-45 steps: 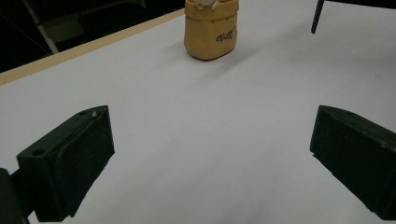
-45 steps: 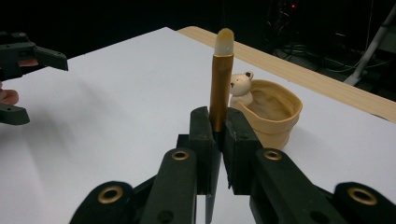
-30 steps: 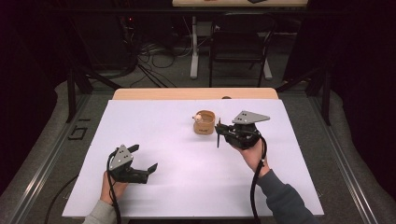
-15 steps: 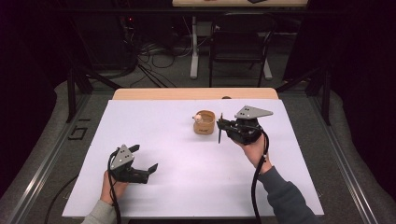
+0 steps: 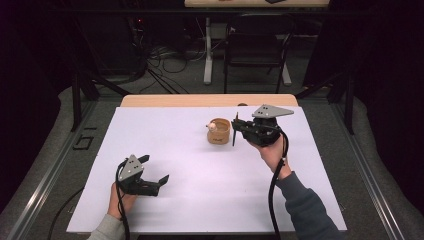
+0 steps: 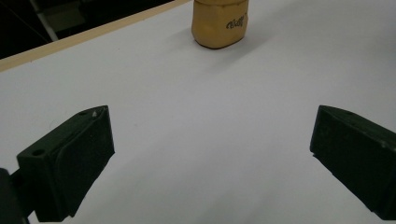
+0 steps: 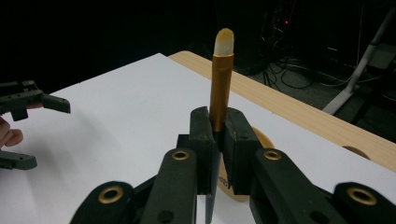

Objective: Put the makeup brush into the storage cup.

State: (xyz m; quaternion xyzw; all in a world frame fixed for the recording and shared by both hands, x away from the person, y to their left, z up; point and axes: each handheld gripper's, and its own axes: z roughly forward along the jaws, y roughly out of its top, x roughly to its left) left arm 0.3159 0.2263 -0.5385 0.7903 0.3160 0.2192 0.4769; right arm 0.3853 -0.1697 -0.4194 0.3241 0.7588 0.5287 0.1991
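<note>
My right gripper [image 5: 234, 129] hovers just right of a tan cup [image 5: 219, 131] at the middle back of the white sheet. Its jaws are shut on a slim gold stick with a pale tip [image 7: 221, 88], which stands upright between them. In the right gripper view [image 7: 218, 123] the cup's rim [image 7: 264, 139] peeks out behind the jaws. Something pale lies inside the cup. My left gripper [image 5: 154, 169] rests near the front left, jaws wide open and bare. Its own view has the cup [image 6: 219, 23] far ahead between the two pads [image 6: 70, 158].
A white sheet [image 5: 200, 170] covers the tabletop, with a strip of bare wood [image 5: 165, 100] along the back edge. Behind the table stand a chair [image 5: 257, 50], a desk leg and loose cables on the dark floor.
My right gripper has risen a little with the gold stick held in it, staying beside the cup. The left gripper has kept still.
</note>
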